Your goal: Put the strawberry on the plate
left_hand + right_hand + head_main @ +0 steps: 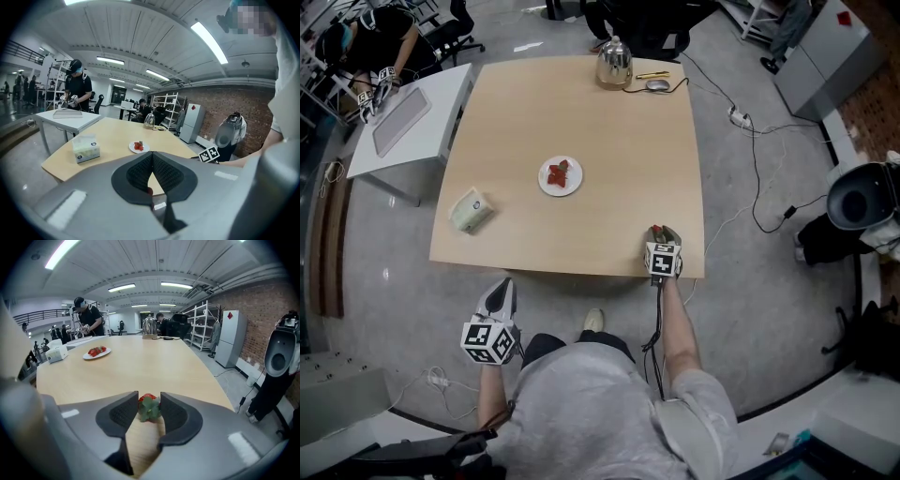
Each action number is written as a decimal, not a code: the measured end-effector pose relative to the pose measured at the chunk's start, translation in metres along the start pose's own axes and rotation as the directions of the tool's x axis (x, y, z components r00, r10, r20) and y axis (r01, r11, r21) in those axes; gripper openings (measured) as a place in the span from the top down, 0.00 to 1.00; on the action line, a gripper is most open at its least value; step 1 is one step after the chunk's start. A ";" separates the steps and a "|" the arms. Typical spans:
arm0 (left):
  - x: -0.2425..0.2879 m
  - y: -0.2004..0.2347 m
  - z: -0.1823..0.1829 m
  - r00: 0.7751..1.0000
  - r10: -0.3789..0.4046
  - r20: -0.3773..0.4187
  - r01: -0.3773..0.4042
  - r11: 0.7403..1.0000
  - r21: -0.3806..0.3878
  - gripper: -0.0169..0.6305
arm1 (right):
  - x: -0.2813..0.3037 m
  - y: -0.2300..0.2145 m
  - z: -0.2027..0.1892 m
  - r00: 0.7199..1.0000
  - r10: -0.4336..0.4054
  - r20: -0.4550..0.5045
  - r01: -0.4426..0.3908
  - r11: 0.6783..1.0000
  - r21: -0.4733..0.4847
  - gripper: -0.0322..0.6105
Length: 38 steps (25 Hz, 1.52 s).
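L tongs (pixel 500 287) shut, held low; R tongs (pixel 661 232) reached fwd, clamped on strawberry (pixel 149 402).

– Where does the head view sit?
– High over the table (pixel 581 122), looking steeply down. The person's shoulders fill its bottom edge.
– And the left gripper (pixel 502 286)?
– Its camera hangs low, off the table's near edge by the left corner. It faces across the top and tilts up, so a lot of ceiling shows.
– The right gripper (pixel 663 231)?
– At the near right corner, close to the top, looking along it toward the kettle (pixel 149 327).
– What do they share?
– All three see the table, the plate (pixel 138 147) and the kettle. The left gripper view also catches the right gripper.
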<state>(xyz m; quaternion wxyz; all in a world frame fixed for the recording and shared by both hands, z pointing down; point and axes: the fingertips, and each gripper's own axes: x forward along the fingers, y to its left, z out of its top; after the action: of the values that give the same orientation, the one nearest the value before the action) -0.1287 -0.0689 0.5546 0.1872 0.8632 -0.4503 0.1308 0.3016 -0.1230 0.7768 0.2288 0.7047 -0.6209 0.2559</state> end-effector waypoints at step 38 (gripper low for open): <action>0.017 0.023 -0.002 0.998 -0.032 0.050 0.033 0.999 -0.012 0.94 | -0.088 0.118 0.104 0.949 0.229 0.217 -0.210 0.972 -0.108 0.72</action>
<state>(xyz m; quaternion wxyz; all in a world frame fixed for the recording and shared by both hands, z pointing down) -0.1384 -0.0931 0.5677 0.1838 0.8721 -0.4415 0.1033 0.1842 -0.1371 0.6413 0.1552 0.6458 -0.7277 0.1709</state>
